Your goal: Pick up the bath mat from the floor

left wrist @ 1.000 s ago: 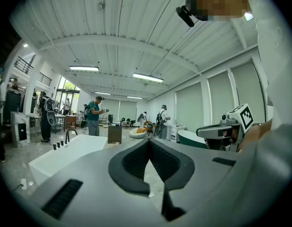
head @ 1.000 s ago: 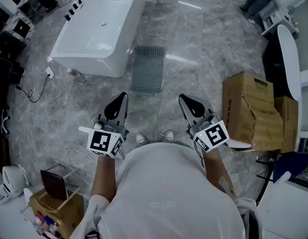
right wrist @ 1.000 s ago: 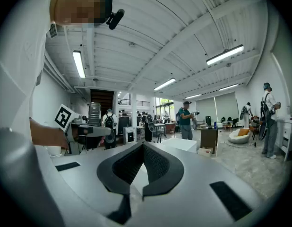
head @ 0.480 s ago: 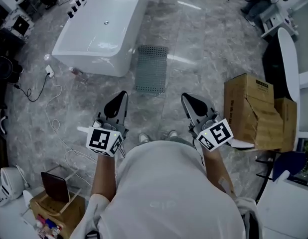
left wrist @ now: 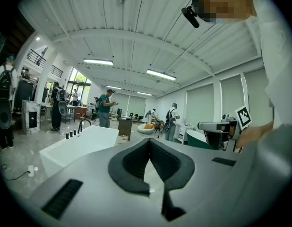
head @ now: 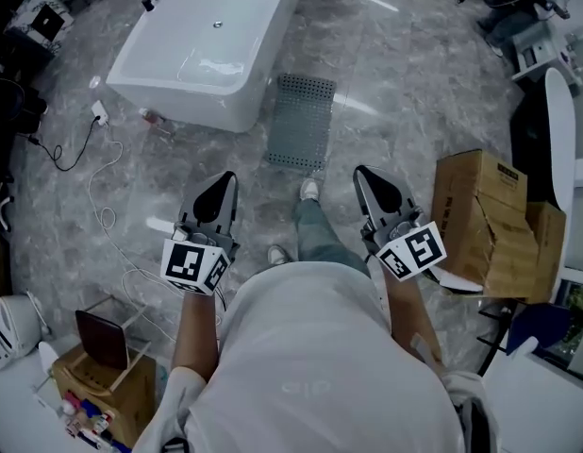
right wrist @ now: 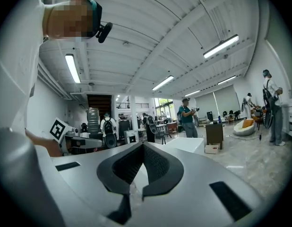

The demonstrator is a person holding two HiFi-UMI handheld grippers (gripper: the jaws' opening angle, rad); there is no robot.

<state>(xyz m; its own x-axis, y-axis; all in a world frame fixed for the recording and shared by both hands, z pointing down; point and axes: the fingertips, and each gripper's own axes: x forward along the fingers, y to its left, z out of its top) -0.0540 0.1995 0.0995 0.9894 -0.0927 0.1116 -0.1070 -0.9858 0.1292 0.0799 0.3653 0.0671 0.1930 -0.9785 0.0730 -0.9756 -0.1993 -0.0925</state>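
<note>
grey bath mat [head: 302,123] on marble floor [head: 405,102], beside white bathtub [head: 202,50]

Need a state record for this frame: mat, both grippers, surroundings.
bath mat: grey, perforated, flat on the floor next to the white bathtub, untouched
left gripper: jaws together, nothing between them, pointing roughly level, short of the mat
right gripper: jaws together, nothing between them, roughly level, short of the mat
person: one shoe forward, close to the mat's near edge
nearby: cardboard boxes at right
</note>
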